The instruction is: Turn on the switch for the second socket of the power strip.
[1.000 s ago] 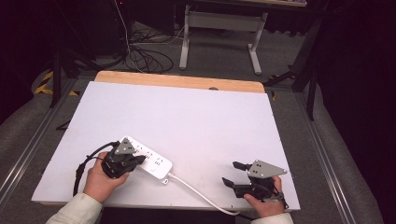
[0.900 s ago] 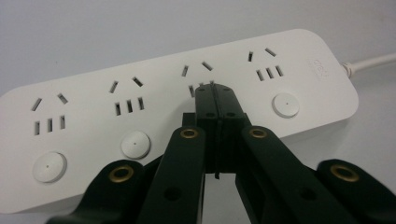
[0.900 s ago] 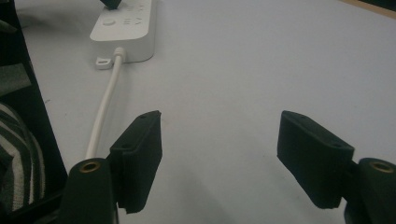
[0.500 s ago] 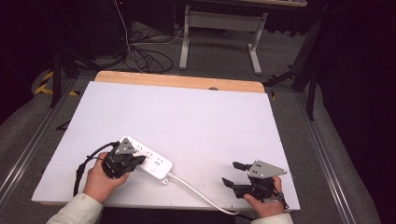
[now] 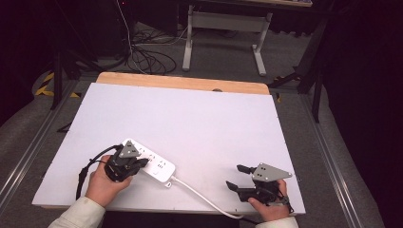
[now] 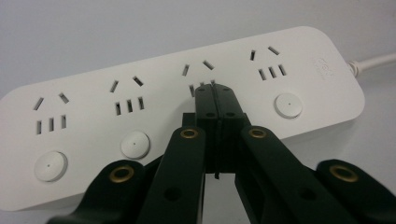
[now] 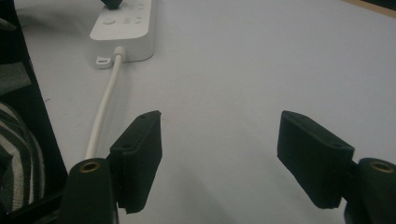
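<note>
Strip, white with four socket groups and round buttons, lies at the near left of the white worktop, angled. Its cord runs from the right end toward the near edge. The left tool, held in the left hand, has its jaws pressed together with nothing between them; the tips sit over the strip's third socket group, between two buttons, and whether they touch it I cannot tell. The right tool, in the right hand, rests near the worktop's near right corner, well apart from the strip, jaws spread wide and empty, pointing left toward the strip's cord end.
</note>
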The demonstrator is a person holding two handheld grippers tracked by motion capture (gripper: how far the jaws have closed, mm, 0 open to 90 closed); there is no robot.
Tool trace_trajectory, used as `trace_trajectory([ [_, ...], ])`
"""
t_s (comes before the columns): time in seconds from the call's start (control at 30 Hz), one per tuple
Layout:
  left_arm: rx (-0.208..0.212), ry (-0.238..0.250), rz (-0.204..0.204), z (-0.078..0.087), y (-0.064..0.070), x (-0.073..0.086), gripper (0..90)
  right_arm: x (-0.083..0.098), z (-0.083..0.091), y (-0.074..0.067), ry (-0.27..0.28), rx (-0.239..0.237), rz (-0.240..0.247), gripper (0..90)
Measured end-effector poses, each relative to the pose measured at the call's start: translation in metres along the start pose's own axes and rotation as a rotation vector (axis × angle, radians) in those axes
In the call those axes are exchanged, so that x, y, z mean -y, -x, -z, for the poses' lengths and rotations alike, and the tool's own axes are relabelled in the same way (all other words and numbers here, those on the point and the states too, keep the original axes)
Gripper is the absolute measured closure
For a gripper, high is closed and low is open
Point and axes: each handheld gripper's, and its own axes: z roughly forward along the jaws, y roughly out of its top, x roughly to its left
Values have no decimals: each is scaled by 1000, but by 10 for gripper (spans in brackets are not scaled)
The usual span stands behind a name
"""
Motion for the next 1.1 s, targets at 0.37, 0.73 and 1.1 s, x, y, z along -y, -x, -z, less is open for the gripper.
trace_trajectory([
  [0.37,5,-8,17,-1,-1,-1,900,0,0,0,-2,1,2,316],
  [0.73,23,72,50,9,-3,-1,900,1,-1,1,-2,0,-1,316],
  [1.1,13,108,21,24,1,-7,900,1,0,1,-1,0,-1,315],
])
